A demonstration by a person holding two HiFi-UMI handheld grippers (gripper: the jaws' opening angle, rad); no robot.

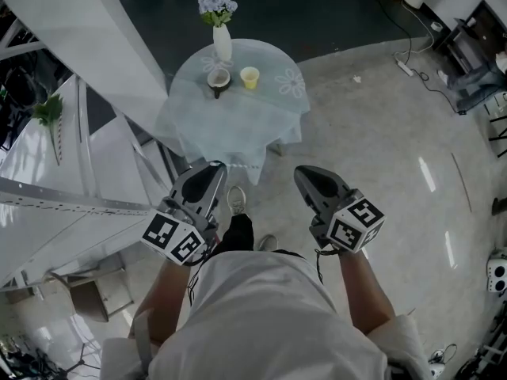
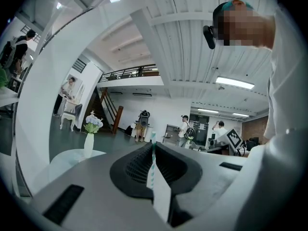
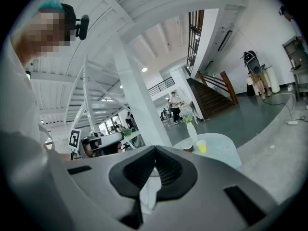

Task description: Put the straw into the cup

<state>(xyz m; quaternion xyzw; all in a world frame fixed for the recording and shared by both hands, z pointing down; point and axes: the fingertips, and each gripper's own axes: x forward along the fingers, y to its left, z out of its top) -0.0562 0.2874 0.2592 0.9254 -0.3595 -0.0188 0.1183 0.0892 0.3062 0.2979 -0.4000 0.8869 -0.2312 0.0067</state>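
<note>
A small yellow cup (image 1: 250,77) stands on a round table with a pale cloth (image 1: 273,113), a few steps ahead of me; it also shows in the right gripper view as the yellow cup (image 3: 201,147). My left gripper (image 2: 153,147) is shut on a teal-striped straw (image 2: 153,159) whose tip rises just above the jaws, with its paper wrapper hanging low. In the head view the left gripper (image 1: 211,174) and the right gripper (image 1: 306,177) are held at waist height, short of the table. My right gripper (image 3: 155,151) is shut with nothing in it.
On the table stand a white vase of flowers (image 1: 223,43) and a brown bowl (image 1: 218,79) beside the cup. A white slanted beam (image 1: 95,54) and steel frame lie to the left. Cables and equipment (image 1: 467,62) sit at the far right. Several people stand in the distant hall.
</note>
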